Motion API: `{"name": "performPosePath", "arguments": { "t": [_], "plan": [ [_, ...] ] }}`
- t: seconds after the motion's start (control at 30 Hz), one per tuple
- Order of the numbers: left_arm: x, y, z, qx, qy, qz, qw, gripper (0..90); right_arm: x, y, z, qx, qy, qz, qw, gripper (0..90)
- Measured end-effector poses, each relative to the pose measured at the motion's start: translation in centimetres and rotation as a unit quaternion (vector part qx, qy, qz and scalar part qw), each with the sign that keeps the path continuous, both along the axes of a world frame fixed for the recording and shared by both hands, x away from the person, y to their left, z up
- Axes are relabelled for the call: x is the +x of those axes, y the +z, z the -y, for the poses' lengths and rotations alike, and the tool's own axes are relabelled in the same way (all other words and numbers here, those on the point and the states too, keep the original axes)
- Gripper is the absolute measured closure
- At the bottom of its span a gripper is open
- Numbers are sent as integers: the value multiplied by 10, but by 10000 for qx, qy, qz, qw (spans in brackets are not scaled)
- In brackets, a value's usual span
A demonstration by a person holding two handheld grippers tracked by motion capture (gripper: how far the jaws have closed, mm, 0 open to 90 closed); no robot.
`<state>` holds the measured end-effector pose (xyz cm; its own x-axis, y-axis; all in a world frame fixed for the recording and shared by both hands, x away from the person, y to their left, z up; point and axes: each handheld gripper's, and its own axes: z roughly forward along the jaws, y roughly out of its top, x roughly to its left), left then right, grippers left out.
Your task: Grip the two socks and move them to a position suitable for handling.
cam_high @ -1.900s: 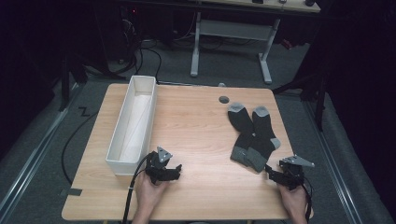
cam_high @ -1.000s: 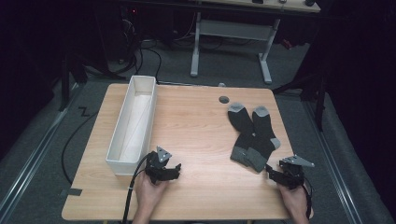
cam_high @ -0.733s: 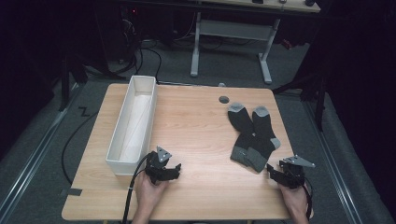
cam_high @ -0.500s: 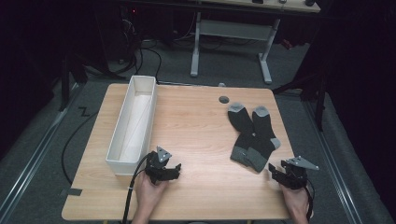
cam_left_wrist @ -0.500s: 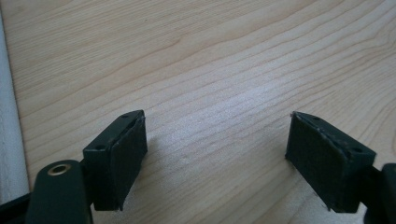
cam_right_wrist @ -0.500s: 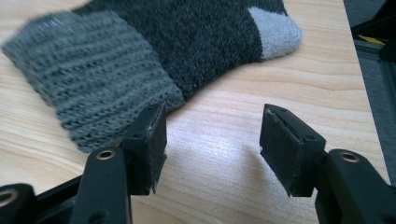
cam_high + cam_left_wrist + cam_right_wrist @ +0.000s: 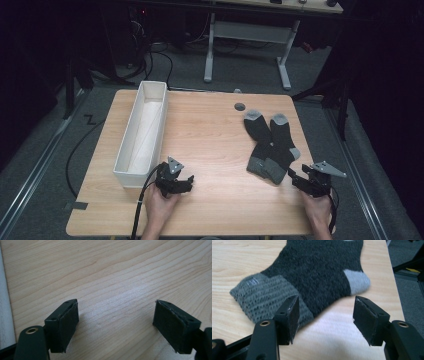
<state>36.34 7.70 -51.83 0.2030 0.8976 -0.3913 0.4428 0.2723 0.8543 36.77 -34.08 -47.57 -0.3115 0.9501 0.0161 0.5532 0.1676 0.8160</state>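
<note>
Two dark grey socks (image 7: pixel 270 145) with light grey toes, heels and cuffs lie overlapped on the right half of the wooden table (image 7: pixel 210 125). My right gripper (image 7: pixel 296 178) rests near the front right corner, its tips just short of the nearer sock's cuff. In the right gripper view that sock (image 7: pixel 317 277) lies straight ahead; the right gripper (image 7: pixel 325 306) is open and its jaws have just been opening, with bare wood between them. My left gripper (image 7: pixel 185 182) sits at the front left, open over bare table (image 7: pixel 116 315).
A long white box (image 7: pixel 142 130) stands along the table's left side, its near end beside the left gripper; its wall (image 7: pixel 3 302) edges the left gripper view. A small dark disc (image 7: pixel 240 106) lies near the far edge. Cables trail from both grippers.
The right gripper has shifted very slightly back and to the right, away from the socks. The left gripper and the socks have not moved.
</note>
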Motion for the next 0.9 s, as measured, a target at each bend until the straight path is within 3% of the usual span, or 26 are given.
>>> {"name": "performPosePath", "arguments": {
  "t": [0.37, 0.6, 0.9],
  "plan": [
    [0, 0, 0, 1, 2, 0, 10000, 210, 27, 4, -12, -47, 168, -143, 9997, 386],
    [0, 0, 0, 3, 2, 1, 10000, 210, 53, 1, -19, -130, 36, -240, 9996, 393],
    [0, 0, 0, 4, 2, 1, 10000, 210, 73, -13, -21, -395, -37, -636, 9972, 436]
  ]
}}
